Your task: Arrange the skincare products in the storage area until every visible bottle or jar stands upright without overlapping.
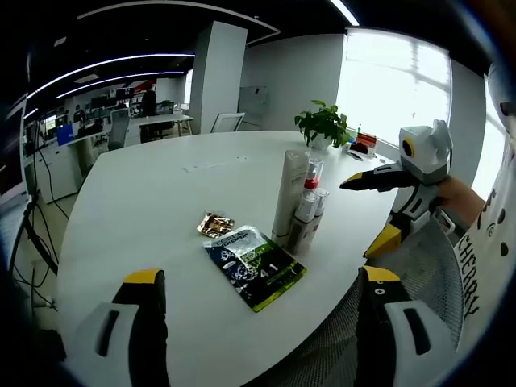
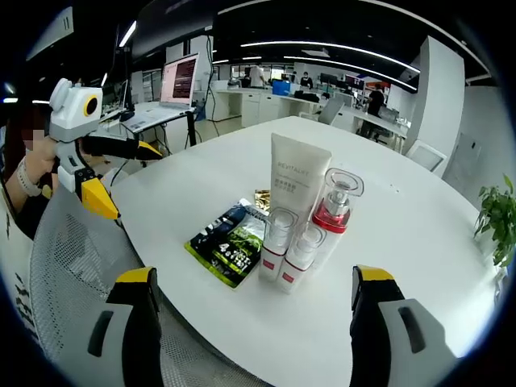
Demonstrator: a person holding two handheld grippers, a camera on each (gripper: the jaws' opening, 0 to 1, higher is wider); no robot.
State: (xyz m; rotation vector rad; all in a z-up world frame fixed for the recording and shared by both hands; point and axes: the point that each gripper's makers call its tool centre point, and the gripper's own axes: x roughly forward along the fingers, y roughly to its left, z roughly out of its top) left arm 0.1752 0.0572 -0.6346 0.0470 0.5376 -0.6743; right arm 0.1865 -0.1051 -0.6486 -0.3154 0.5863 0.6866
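On the white round table (image 1: 153, 201) a tall white tube (image 1: 289, 193) (image 2: 297, 181) stands upright. Beside it are a bottle with a red collar and clear cap (image 1: 313, 173) (image 2: 336, 201) and two small clear-capped bottles (image 1: 305, 214) (image 2: 278, 242), all upright and close together. A dark green sachet (image 1: 254, 264) (image 2: 227, 242) lies flat next to them, with a small gold packet (image 1: 215, 224) (image 2: 262, 199) beyond it. My left gripper (image 1: 262, 322) (image 2: 127, 176) is open and empty, short of the table edge. My right gripper (image 2: 258, 322) (image 1: 364, 214) is also open and empty, near the bottles.
A grey mesh chair back (image 1: 427, 266) (image 2: 72, 258) sits against the table's near edge, between the grippers. A potted plant (image 1: 324, 125) (image 2: 500, 214) stands at the table's far side. Office desks, monitors and a white pillar fill the background.
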